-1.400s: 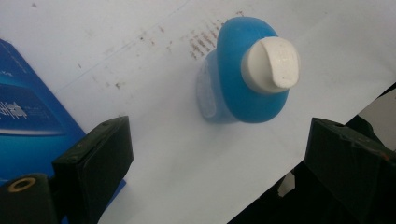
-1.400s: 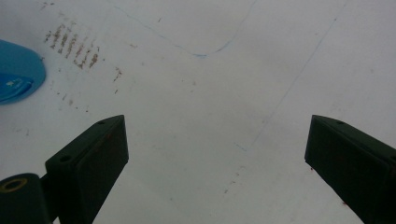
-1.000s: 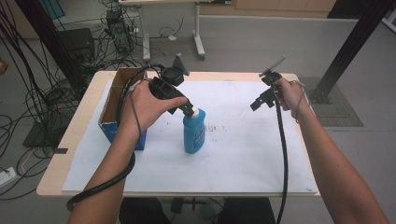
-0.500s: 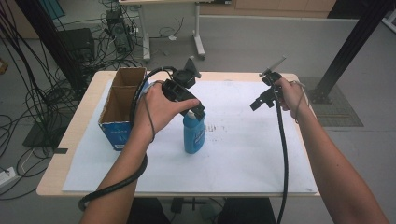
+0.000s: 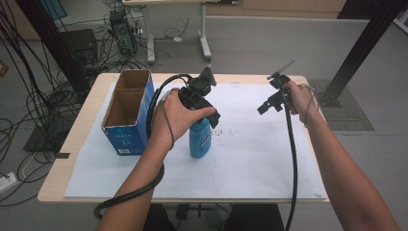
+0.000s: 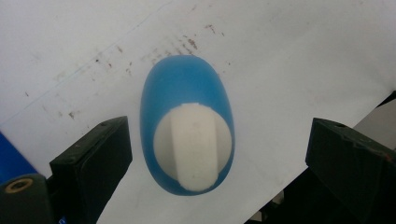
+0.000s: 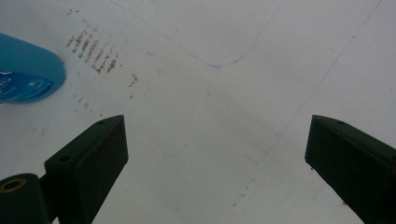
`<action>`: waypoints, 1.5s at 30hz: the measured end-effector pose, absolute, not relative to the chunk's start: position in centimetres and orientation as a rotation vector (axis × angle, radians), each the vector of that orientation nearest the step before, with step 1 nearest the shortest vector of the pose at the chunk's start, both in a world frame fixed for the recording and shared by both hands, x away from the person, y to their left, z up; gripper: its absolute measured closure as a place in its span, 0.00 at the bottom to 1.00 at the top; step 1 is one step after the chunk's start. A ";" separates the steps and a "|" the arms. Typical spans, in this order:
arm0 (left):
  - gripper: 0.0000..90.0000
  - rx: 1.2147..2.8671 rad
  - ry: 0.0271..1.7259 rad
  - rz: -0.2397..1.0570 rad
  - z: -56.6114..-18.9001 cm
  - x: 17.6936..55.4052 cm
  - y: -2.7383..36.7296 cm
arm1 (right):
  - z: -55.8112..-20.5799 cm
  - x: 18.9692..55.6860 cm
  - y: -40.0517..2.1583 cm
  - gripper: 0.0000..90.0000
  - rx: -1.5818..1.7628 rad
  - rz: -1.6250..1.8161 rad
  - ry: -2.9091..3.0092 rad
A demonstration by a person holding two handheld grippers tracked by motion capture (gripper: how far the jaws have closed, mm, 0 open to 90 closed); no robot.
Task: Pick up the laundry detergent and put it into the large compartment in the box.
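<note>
While the blue bottle (image 5: 199, 139) stands on white paper (image 5: 250, 159) covering the wooden tabletop (image 5: 72, 144), the left gripper (image 6: 219, 163) hangs spread wide above it. The right gripper (image 7: 215, 158) is spread too. Cables (image 5: 43, 91) litter the grey floor (image 5: 269, 43).

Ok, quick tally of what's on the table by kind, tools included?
Blue bottle with white cap: 1
Blue cardboard box, open top: 1
White paper sheet: 1
Hand-held tools: 2, left tool and right tool, both open
Total: 5
</note>
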State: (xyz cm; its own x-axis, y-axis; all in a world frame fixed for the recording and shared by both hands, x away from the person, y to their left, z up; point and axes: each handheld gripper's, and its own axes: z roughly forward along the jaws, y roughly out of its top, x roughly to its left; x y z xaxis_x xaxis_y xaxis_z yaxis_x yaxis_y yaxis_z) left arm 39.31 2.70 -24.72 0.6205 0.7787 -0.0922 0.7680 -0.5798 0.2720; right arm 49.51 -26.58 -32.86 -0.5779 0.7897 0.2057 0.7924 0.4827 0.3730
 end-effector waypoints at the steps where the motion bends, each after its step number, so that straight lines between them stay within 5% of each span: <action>1: 0.08 2.563 1.260 0.060 -24.9 39.4 2.7 | -32.9 49.5 -26.5 0.06 -1.439 -0.684 -2.700; 45: 0.09 2.571 1.315 0.081 -28.2 40.1 2.6 | -33.1 49.5 -26.6 0.07 -1.415 -0.688 -2.730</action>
